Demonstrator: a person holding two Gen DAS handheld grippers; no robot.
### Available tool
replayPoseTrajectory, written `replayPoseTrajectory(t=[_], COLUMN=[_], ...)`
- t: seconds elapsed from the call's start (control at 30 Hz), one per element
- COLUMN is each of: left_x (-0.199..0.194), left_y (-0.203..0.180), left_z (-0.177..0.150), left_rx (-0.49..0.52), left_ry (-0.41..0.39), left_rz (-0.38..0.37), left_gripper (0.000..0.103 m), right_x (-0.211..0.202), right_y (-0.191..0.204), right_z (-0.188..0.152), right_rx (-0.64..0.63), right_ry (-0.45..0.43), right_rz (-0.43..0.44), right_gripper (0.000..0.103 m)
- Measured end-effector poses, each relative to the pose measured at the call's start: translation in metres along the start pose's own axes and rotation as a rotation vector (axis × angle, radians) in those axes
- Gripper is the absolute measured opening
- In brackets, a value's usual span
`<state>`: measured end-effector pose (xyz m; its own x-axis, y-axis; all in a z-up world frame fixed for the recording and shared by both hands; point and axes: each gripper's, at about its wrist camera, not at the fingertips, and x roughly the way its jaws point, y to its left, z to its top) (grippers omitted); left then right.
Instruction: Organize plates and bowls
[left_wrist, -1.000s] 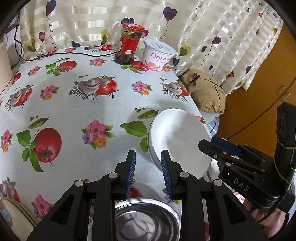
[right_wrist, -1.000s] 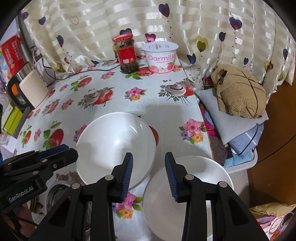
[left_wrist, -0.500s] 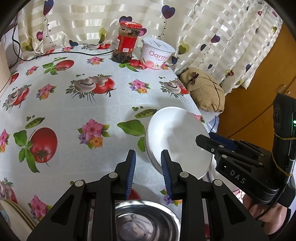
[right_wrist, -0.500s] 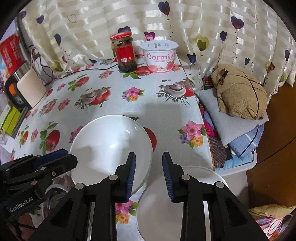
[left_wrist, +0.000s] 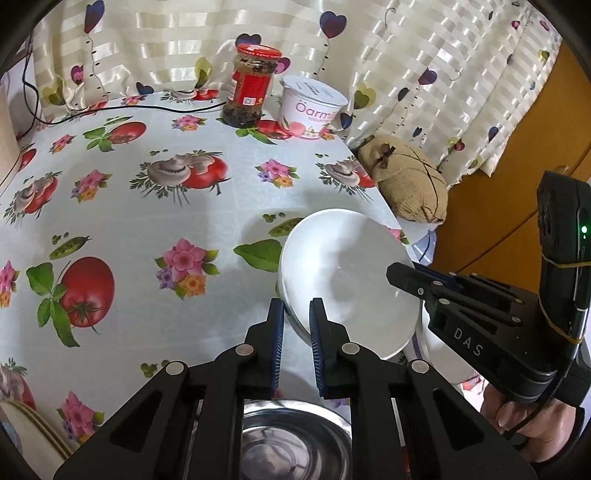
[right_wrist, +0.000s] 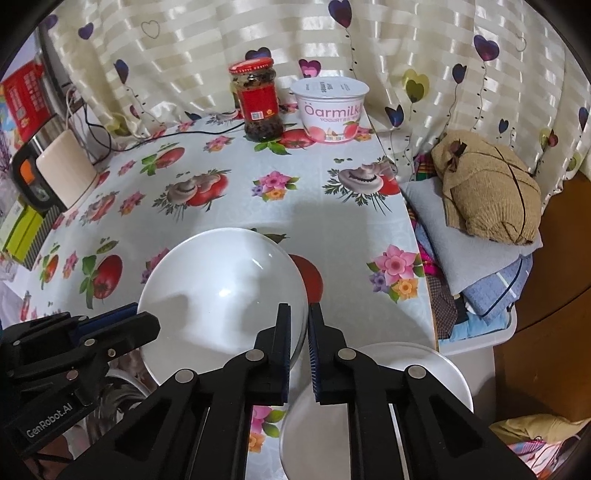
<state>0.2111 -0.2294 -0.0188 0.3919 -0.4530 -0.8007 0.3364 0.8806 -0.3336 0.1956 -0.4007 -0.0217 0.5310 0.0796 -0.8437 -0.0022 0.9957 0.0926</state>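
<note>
Nearest you, a steel bowl (left_wrist: 291, 446) sits under your left gripper (left_wrist: 296, 317), and a white plate (right_wrist: 399, 373) lies below your right gripper (right_wrist: 299, 321). Both grippers' fingers are pinched on the white bowl (right_wrist: 221, 299), left on its near-left rim, right on its right rim, at the table's near right edge. Far back stand a jar (right_wrist: 258, 103) and yogurt tub (right_wrist: 330, 110).

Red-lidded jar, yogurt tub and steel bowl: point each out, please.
red-lidded jar (right_wrist: 260, 107): right wrist view, on its red label.
yogurt tub (right_wrist: 330, 110): right wrist view, on its printed side wall.
steel bowl (left_wrist: 295, 448): left wrist view, on its shiny inner base.
</note>
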Motion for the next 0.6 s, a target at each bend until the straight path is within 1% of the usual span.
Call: replayPoseTrajectory(t=[0.23, 0.6], left_x=[-0.012, -0.035], left_y=[0.008, 0.011], left_z=[0.003, 0.002], left_rx=[-0.018, -0.029], left_ry=[-0.022, -0.047], left_rz=[0.010, 0.007], left_gripper=[0.013, 0.013], right_x=[0.000, -0.020], right_y=[0.010, 0.027], right_z=[0.002, 0.008], right_rx=[0.003, -0.014], right_ry=[0.002, -0.029], right_rz=[0.020, 0.032], right_gripper=[0.010, 0.010])
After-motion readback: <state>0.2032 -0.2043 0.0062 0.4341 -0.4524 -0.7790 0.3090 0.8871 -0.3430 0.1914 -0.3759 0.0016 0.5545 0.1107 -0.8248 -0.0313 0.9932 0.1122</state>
